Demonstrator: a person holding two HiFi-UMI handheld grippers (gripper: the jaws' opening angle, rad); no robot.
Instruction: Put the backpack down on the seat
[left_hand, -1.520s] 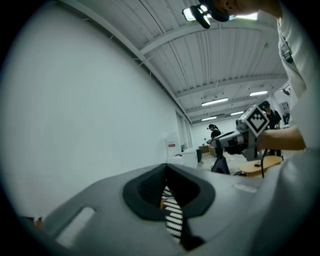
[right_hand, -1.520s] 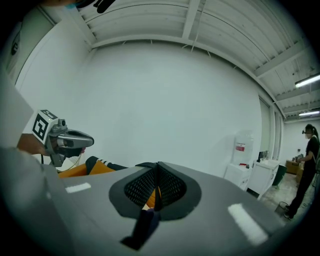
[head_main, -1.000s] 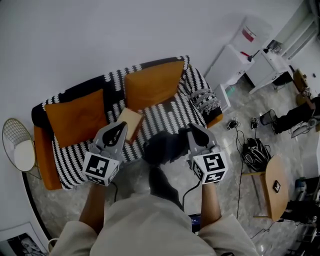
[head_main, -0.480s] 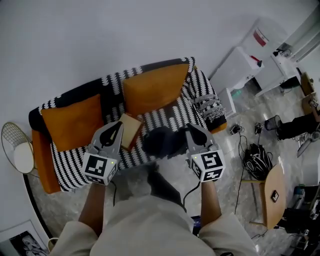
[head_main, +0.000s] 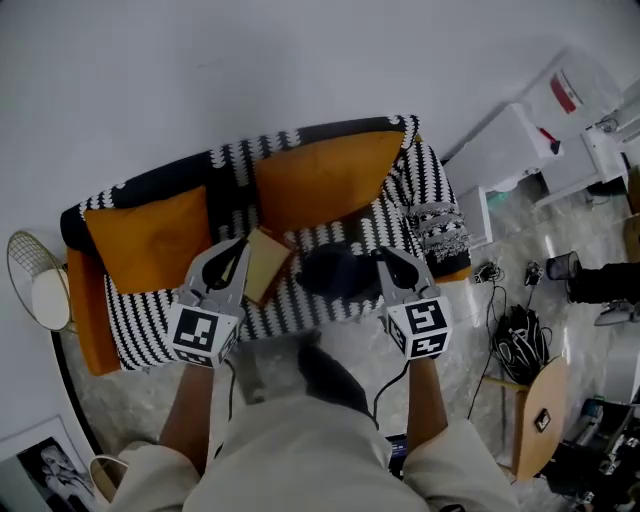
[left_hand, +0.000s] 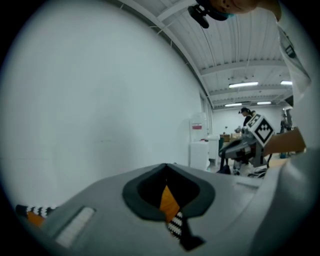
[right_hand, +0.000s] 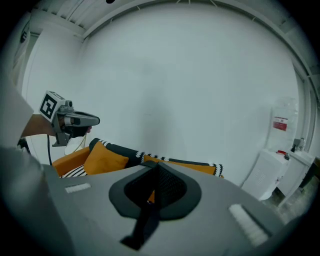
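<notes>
A black backpack (head_main: 335, 272) hangs over the striped sofa seat (head_main: 290, 312), just left of my right gripper (head_main: 385, 258). That gripper (right_hand: 155, 172) is shut on a black strap (right_hand: 145, 225) of the backpack, and the strap runs down out of its jaws. My left gripper (head_main: 235, 250) is held level with it at the left, above a tan cushion (head_main: 262, 262). Its jaws (left_hand: 167, 172) are shut and I see nothing held between them. Whether the backpack's bottom touches the seat is hidden.
Two orange back cushions (head_main: 315, 180) (head_main: 150, 235) lean on the sofa back. A wire side table (head_main: 40, 290) stands left of the sofa, a white cabinet (head_main: 510, 150) to its right. A cable bundle (head_main: 520, 335) and a round wooden table (head_main: 535, 425) are on the floor at right.
Both grippers and the backpack have moved forward, from above the floor at the sofa's front edge to over the seat. Both grips look unchanged.
</notes>
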